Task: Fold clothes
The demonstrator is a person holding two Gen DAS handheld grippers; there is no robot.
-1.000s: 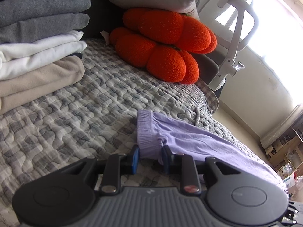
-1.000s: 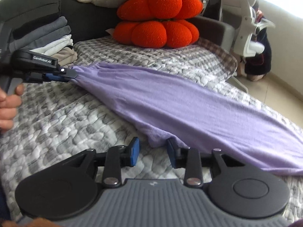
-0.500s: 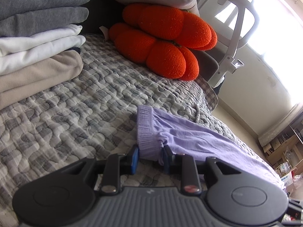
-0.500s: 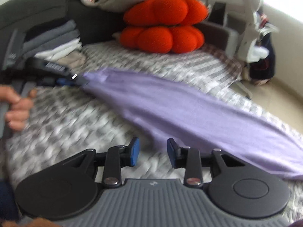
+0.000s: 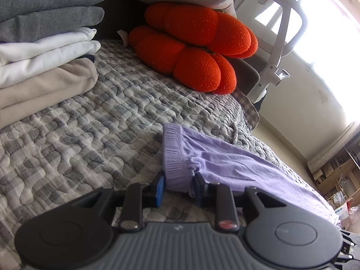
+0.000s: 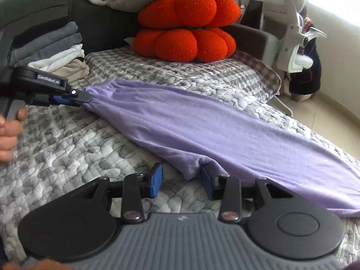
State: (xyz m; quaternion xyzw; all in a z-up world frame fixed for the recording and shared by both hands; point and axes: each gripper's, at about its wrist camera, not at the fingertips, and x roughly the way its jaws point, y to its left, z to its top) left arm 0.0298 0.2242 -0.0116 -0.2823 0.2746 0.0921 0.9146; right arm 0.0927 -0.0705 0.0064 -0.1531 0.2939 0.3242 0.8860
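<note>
Pinching the lilac garment at its ribbed hem, left claw holds; right claw is opening.

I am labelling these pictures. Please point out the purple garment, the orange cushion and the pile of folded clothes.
purple garment (image 6: 202, 121): right wrist view, middle of the cloth.
orange cushion (image 5: 193, 51): left wrist view, a front lobe.
pile of folded clothes (image 5: 45, 45): left wrist view, the white layer.

1. Bed – quilted grey-and-white checked cover.
2. Lilac garment lies just ahead of the right hand-held gripper.
3. Beyond – folded clothes stack far left, orange cushions behind.
</note>
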